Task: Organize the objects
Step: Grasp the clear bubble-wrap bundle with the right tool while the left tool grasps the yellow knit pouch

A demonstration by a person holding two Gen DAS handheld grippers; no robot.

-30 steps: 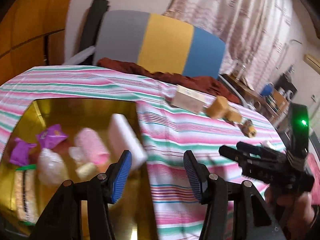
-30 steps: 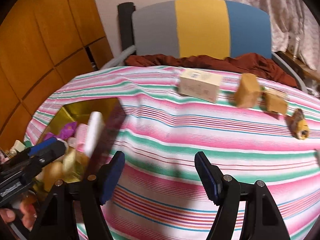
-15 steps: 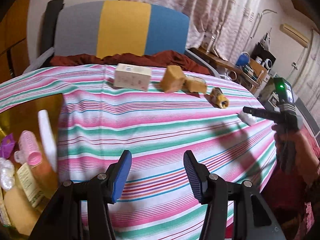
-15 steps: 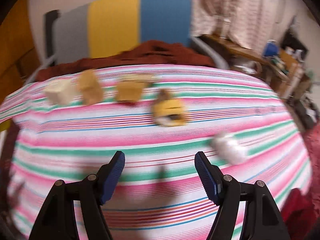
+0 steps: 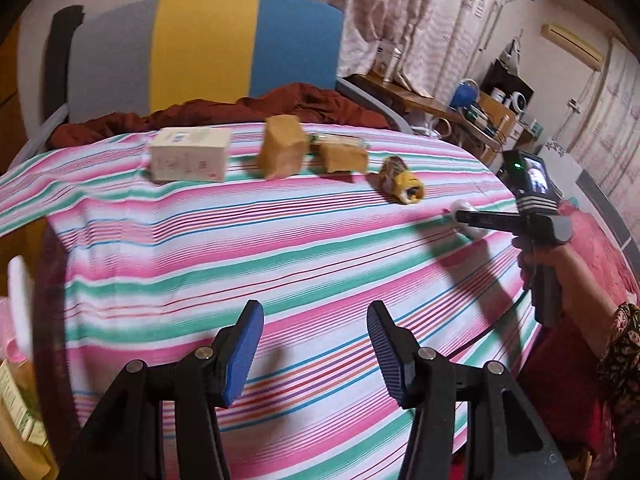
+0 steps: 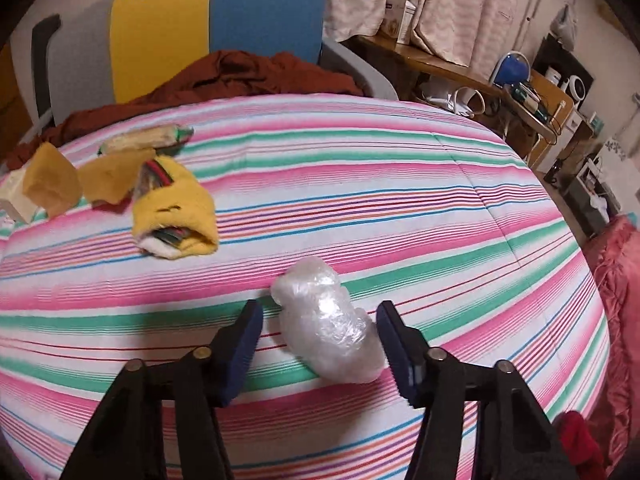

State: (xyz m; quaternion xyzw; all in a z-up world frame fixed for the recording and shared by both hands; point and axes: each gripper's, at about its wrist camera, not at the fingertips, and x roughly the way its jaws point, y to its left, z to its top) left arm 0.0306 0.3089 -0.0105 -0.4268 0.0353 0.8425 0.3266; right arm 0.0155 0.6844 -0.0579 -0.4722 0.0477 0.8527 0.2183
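Observation:
A white plastic-wrapped bundle [image 6: 330,322] lies on the striped cloth [image 6: 400,208], between the open fingers of my right gripper [image 6: 320,326]; the jaws stand apart on either side of it. The bundle also shows in the left wrist view [image 5: 460,206], mostly behind the right gripper [image 5: 466,216]. My left gripper [image 5: 314,330] is open and empty above the cloth's middle. Further back lie a yellow rolled cloth [image 6: 174,208], two tan blocks [image 5: 282,152] [image 5: 344,156] and a white box [image 5: 188,154].
A golden tray with a pink roller and packets sits at the left edge [image 5: 16,360]. A grey, yellow and blue chair back [image 5: 204,48] with a rust cloth [image 5: 224,108] stands behind. A cluttered desk [image 6: 520,92] is at the right.
Both grippers have swung right, away from the golden tray. The right gripper has closed in on the plastic-wrapped bundle, which now lies between its open fingers.

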